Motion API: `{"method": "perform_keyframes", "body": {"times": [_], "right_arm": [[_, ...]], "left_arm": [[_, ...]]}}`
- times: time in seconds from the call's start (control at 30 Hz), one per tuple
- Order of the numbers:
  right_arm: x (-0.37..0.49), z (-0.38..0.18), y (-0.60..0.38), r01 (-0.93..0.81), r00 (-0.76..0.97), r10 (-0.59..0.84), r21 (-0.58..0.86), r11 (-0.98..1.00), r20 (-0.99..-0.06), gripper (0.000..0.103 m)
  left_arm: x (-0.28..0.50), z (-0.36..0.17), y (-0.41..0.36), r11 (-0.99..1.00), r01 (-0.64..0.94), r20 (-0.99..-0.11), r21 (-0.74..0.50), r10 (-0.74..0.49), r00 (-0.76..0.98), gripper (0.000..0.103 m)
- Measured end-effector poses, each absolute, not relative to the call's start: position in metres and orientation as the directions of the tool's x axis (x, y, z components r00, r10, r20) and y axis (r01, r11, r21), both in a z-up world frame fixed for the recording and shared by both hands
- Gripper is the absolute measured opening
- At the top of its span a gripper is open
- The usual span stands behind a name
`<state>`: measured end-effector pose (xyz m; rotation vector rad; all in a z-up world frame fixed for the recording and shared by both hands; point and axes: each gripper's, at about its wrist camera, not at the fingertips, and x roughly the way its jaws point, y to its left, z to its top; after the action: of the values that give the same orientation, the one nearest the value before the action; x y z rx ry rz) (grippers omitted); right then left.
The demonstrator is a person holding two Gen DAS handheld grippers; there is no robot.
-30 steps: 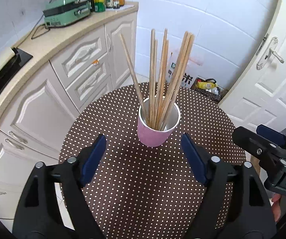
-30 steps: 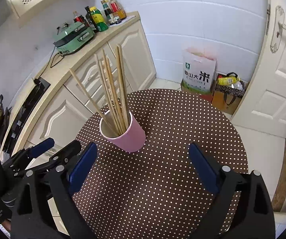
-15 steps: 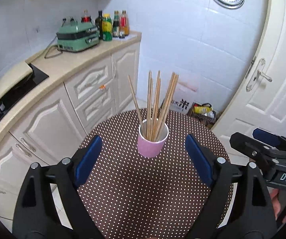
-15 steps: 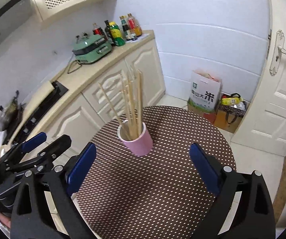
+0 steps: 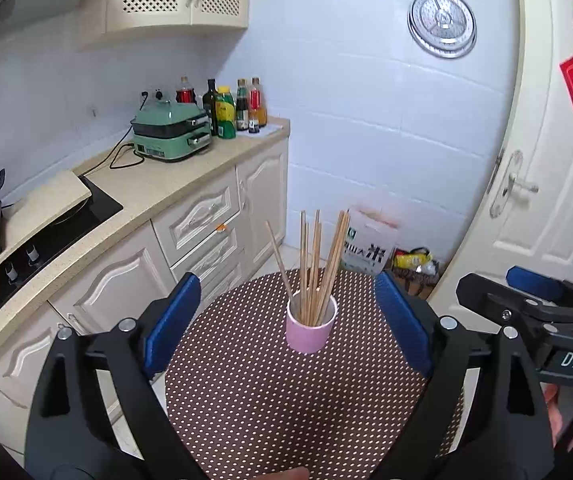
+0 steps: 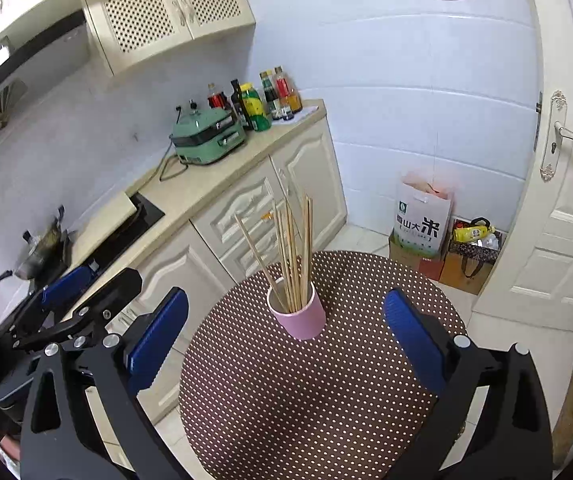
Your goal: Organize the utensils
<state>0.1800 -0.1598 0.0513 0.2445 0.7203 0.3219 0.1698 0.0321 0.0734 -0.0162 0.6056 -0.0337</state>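
My left gripper (image 5: pixel 286 322) and right gripper (image 6: pixel 284 338) are both gaping wide, having just been opening, with nothing between their pads. At twelve o'clock, apart from both, chopsticks (image 5: pixel 314 264) are standing in a pink cup (image 5: pixel 309 330) on the dotted round table (image 5: pixel 286 400).

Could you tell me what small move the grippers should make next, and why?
Probably none beyond easing both away. The chopsticks all stand in the pink cup on the dotted table, and no loose ones show on it. The left gripper and right gripper are open and empty, jaws just widened, well short of the cup, so the sorting looks done.
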Motion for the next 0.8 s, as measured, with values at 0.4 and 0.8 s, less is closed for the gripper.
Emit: {"method": "perform_keyframes", "body": {"times": [0.4, 0.8], "right_arm": [[0.174, 0.064, -0.159, -0.231, 0.737, 0.358, 0.284, 0.931, -0.574, 0.095], [0.177, 0.063, -0.164, -0.227, 0.735, 0.361, 0.293, 0.929, -0.574, 0.095]], "left_arm": [[0.165, 0.082, 0.034, 0.999, 0.018, -0.568, -0.049, -0.043, 0.822, 0.089], [0.173, 0.081, 0.028, 0.999, 0.025, -0.568, -0.047, -0.048, 0.822, 0.089]]}}
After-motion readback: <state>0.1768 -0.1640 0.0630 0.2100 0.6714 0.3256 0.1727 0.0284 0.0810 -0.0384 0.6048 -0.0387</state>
